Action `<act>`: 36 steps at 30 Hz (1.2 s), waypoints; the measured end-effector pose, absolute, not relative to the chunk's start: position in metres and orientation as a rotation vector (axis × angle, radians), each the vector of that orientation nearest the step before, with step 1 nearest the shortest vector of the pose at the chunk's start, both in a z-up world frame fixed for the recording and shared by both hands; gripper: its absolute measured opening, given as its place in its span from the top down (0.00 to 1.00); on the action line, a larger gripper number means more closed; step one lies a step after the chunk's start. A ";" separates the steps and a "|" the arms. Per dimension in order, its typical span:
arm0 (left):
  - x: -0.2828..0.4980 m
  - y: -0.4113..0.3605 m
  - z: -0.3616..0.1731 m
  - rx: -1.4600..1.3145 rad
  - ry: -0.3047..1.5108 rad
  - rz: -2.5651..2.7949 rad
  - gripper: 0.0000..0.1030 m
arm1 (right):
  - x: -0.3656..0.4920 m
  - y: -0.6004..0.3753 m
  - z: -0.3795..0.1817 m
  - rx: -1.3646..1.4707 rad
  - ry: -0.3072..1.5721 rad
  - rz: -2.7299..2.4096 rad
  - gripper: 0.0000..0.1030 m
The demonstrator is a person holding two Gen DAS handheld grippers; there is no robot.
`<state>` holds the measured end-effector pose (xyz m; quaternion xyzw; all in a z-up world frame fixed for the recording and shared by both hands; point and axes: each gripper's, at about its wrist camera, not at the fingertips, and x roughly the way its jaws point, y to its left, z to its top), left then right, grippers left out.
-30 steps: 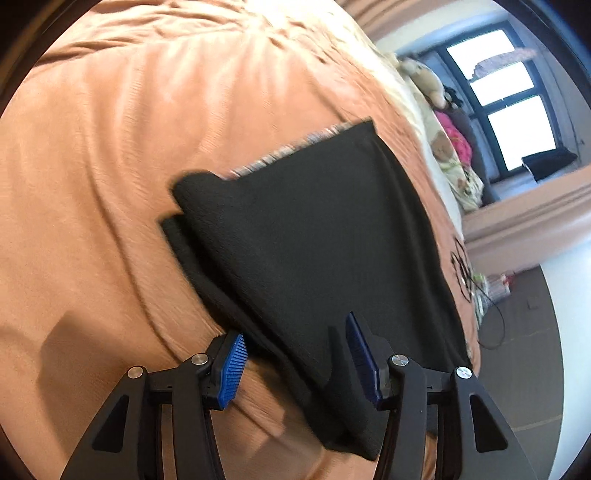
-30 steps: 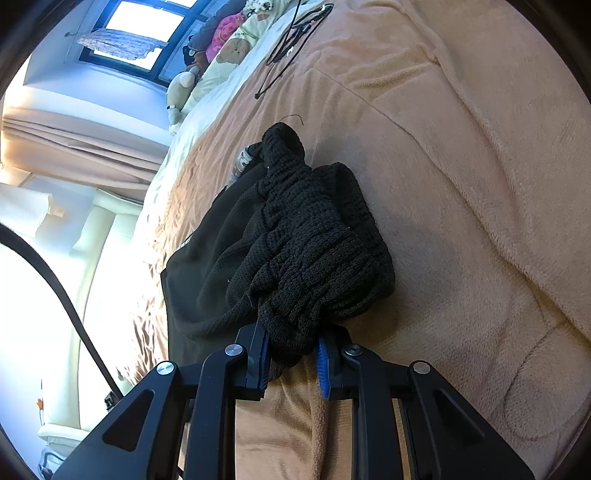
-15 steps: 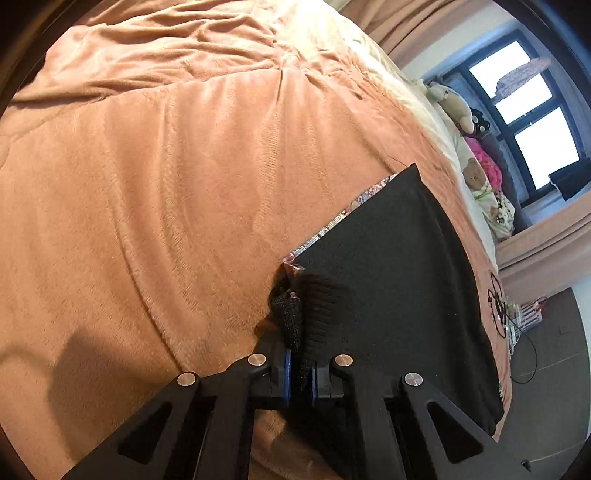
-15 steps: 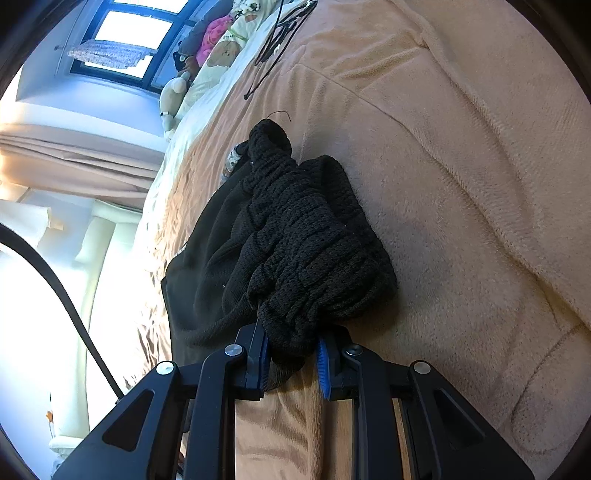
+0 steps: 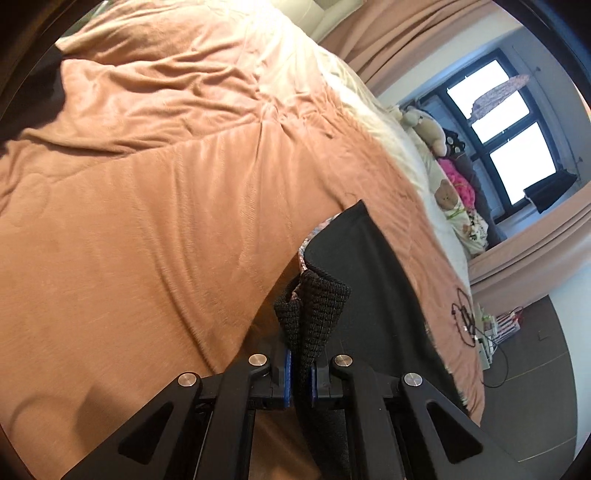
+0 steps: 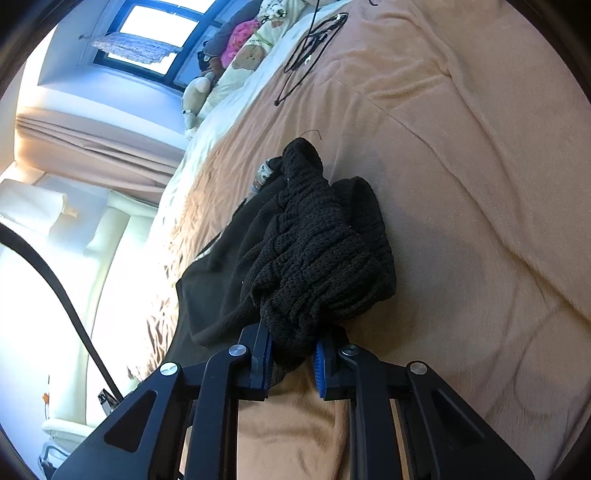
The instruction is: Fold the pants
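Left tool [image 5: 300, 376] has clamped pants [image 5: 373, 295]; right view alone shows cable [image 6: 314, 33]

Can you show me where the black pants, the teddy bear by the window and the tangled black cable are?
black pants [image 6: 314, 258]: right wrist view, bunched knit waistband.
teddy bear [image 5: 424, 123]: left wrist view, its body.
black cable [image 6: 314, 40]: right wrist view, the coiled part.

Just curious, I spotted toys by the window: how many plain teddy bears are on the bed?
1: a beige teddy bear lies at the bed's far end, below the window. More may be hidden among the bedding there.
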<state>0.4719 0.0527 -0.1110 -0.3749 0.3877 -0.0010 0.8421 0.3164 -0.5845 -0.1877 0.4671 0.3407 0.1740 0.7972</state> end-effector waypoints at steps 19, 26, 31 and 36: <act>0.340 0.113 -0.108 -0.911 0.798 0.023 0.93 | 0.264 -0.570 -0.174 0.874 0.799 0.437 0.86; 0.303 0.119 -0.113 -0.940 0.796 0.011 0.93 | 0.247 -0.575 -0.167 0.850 0.803 0.420 0.87; 0.282 0.119 -0.118 -0.945 0.808 0.000 0.93 | 0.231 -0.578 -0.168 0.833 0.824 0.402 0.87; 0.270 0.119 -0.126 -0.931 0.828 -0.005 0.93 | 0.211 -0.578 -0.168 0.801 0.843 0.382 0.87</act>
